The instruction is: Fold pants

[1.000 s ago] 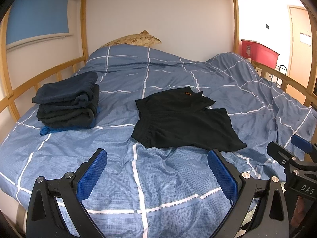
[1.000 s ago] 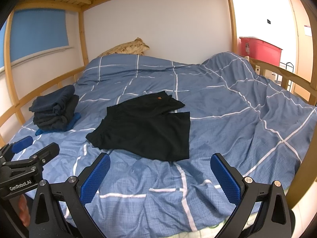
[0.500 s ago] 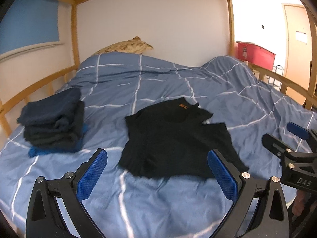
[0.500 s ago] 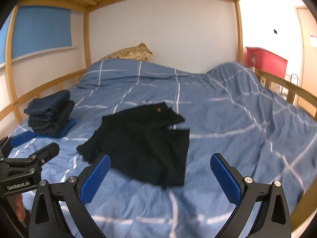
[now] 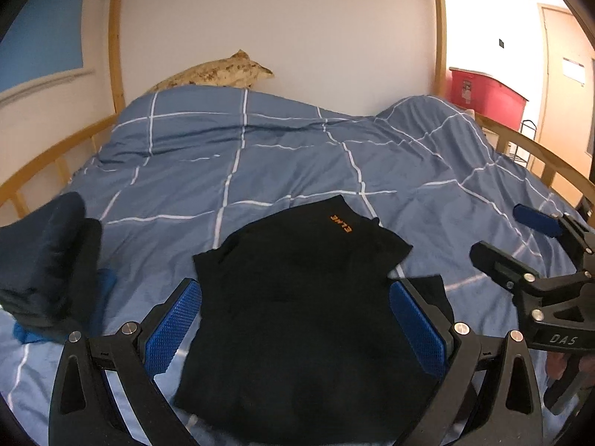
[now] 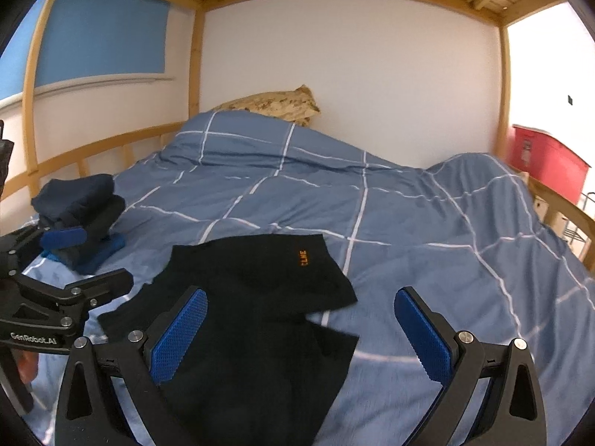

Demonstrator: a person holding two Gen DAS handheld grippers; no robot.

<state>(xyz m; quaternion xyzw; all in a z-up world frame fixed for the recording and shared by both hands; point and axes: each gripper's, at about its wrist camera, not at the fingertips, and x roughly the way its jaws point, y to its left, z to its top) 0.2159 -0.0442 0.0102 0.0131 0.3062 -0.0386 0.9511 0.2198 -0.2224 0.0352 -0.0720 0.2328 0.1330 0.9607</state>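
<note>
Black pants (image 5: pixel 297 297) (image 6: pixel 253 304) with a small orange logo lie spread flat on the blue checked duvet (image 5: pixel 290 163) (image 6: pixel 427 230). My left gripper (image 5: pixel 293 319) hangs open just above the pants' near half, blue pads on either side of the cloth. My right gripper (image 6: pixel 301 330) is open too, over the right leg and its hem. Neither holds anything. Each gripper shows at the edge of the other's view: the right gripper (image 5: pixel 520 245), the left gripper (image 6: pixel 74 260).
A stack of folded dark clothes (image 5: pixel 44 264) (image 6: pixel 78 212) sits at the bed's left side. Wooden bed rails (image 5: pixel 48 156) (image 6: pixel 100 148) run along both sides. A patterned pillow (image 5: pixel 219 74) lies at the head. A red bin (image 5: pixel 483 93) stands beyond the right rail.
Both grippers have moved forward and down toward the pants, which now fill the space between the fingers. The pants have not moved.
</note>
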